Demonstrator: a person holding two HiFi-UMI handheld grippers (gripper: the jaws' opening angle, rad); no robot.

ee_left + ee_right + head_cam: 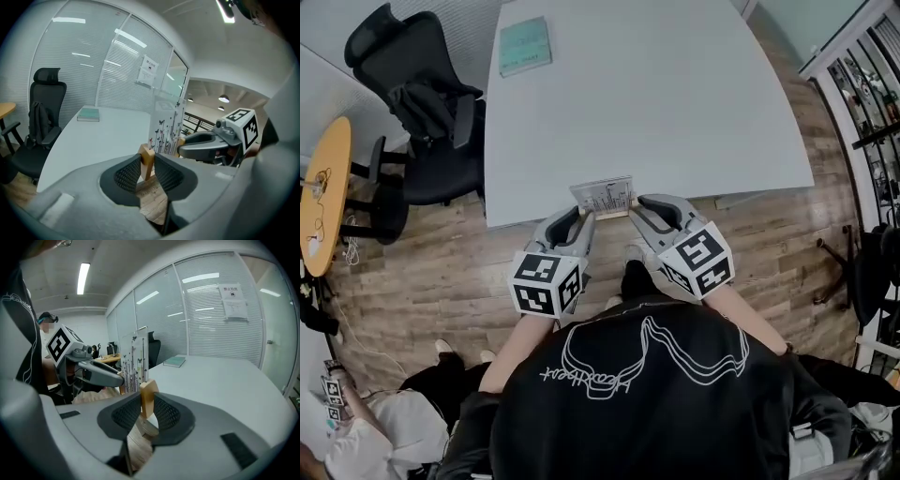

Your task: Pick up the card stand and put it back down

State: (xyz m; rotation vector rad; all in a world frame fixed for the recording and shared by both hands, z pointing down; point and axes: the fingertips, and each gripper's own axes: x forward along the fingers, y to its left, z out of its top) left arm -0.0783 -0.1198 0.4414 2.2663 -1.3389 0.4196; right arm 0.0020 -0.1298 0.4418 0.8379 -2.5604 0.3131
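Note:
The card stand (605, 199) is a wooden bar carrying an upright clear card printed with flowers and butterflies. It is held between both grippers at the near edge of the white table (675, 112). My left gripper (581, 217) is shut on the bar's left end (147, 161), and my right gripper (639, 208) is shut on the right end (149, 397). The card (166, 126) rises between them. Wooden floor shows under both pairs of jaws. In the left gripper view the right gripper (206, 143) faces me; in the right gripper view the left gripper (101, 373) does.
A teal book (525, 45) lies at the table's far left corner. A black office chair (422, 103) stands left of the table, beside a round orange table (323, 187). Shelving (872, 84) lines the right side. Another person (356, 431) sits on the floor at lower left.

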